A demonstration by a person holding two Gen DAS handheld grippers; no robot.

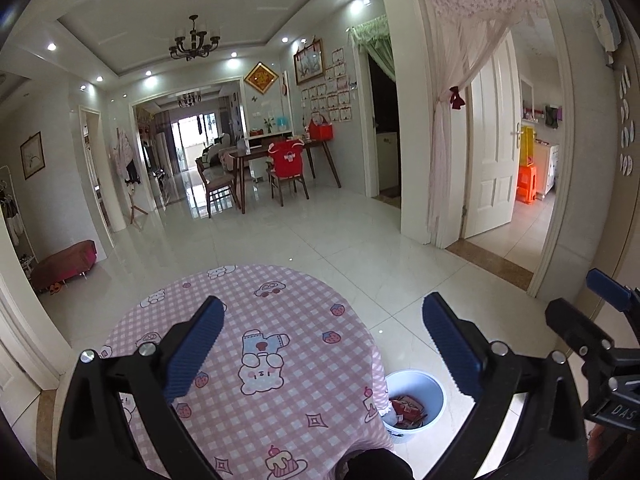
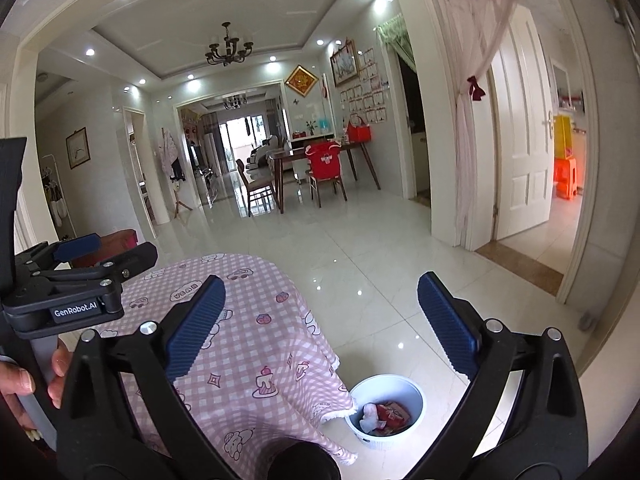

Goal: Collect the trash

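Observation:
A round table with a pink checked cartoon cloth [image 1: 256, 320] [image 2: 248, 320] stands below both grippers. On the floor at its right foot sits a white bin [image 1: 436, 390] [image 2: 416, 392] with red wrappers [image 1: 408, 408] [image 2: 394, 412] and a crumpled white piece [image 2: 370, 414] inside. My left gripper [image 1: 320, 340] is open above the tabletop, nothing between its blue pads. My right gripper [image 2: 320, 320] is open too, held over the table's right edge and the floor, empty. The left gripper [image 2: 80, 264] also shows in the right wrist view, with a hand [image 2: 24, 384] on its handle.
Glossy white floor tiles [image 1: 320, 248] stretch ahead to a dark dining table [image 1: 276, 152] with chairs, one with a red cover. A doorway with a pink curtain [image 1: 448, 152] and white door opens at right. A low red bench [image 1: 66, 264] stands by the left wall.

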